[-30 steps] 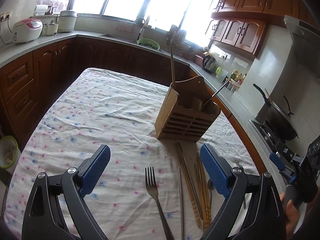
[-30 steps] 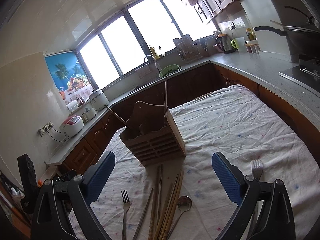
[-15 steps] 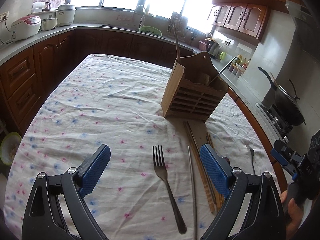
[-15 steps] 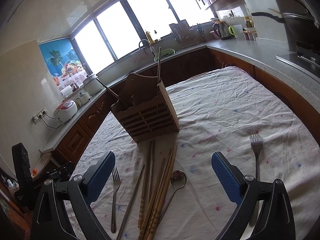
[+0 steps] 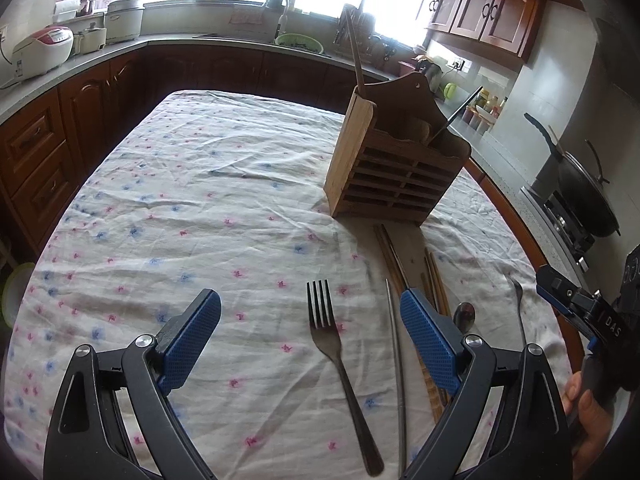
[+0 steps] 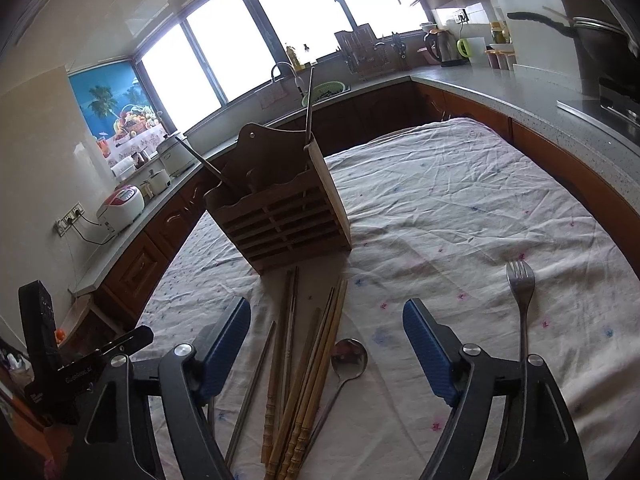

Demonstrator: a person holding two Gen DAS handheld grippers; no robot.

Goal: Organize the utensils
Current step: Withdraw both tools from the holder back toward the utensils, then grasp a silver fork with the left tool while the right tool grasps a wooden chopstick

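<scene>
A wooden utensil holder (image 5: 390, 168) (image 6: 280, 216) stands on the flowered tablecloth with a couple of sticks in it. Before it lie wooden chopsticks (image 6: 316, 376) (image 5: 434, 280), a metal chopstick (image 5: 397, 364), a spoon (image 6: 349, 360) (image 5: 464, 316) and forks. My left gripper (image 5: 310, 328) is open and empty, low over one fork (image 5: 336, 352). My right gripper (image 6: 326, 340) is open and empty, over the chopsticks and spoon; a second fork (image 6: 520, 300) lies by its right finger.
The table (image 5: 180, 200) is ringed by dark wood cabinets and a grey counter (image 6: 520, 96). A rice cooker (image 5: 40, 52) stands at left, a wok (image 5: 580, 188) on the stove at right. The right gripper shows at the left view's right edge (image 5: 580, 312).
Both grippers have dropped lower and tilted down toward the table, so the utensils fill more of each view. Nothing on the table has moved; both stay open.
</scene>
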